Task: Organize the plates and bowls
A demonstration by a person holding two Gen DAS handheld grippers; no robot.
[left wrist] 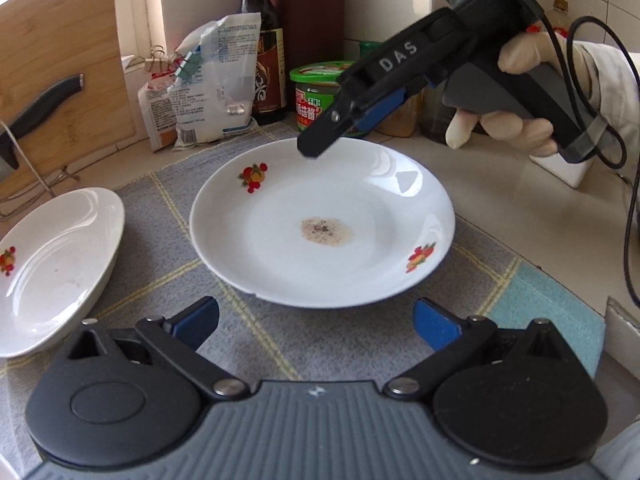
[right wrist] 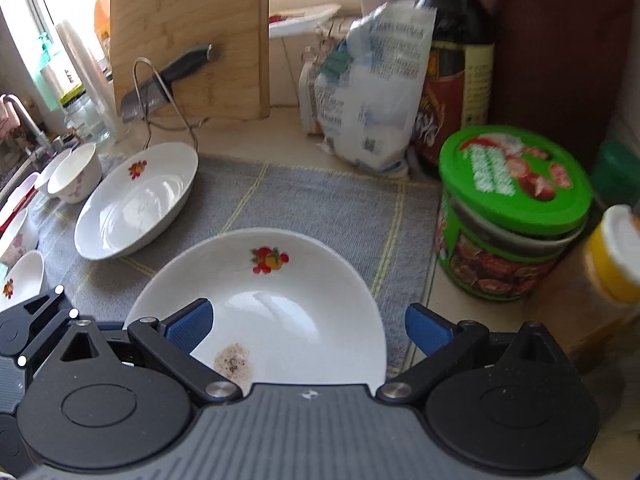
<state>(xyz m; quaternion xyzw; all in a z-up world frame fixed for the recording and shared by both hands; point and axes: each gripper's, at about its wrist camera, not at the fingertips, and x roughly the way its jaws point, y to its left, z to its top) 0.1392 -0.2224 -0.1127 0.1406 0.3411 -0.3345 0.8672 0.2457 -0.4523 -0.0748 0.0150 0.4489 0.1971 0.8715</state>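
A white plate with fruit prints and a brown stain in its middle lies on the grey mat. It also shows in the right wrist view. A second white plate lies to its left, also seen in the right wrist view. My left gripper is open and empty, just short of the stained plate's near rim. My right gripper is open and empty, hovering above the stained plate's far rim; it shows in the left wrist view.
Small bowls stand at the far left near the sink. A green-lidded jar, a soy sauce bottle, a white bag, a cutting board and a knife line the back of the counter.
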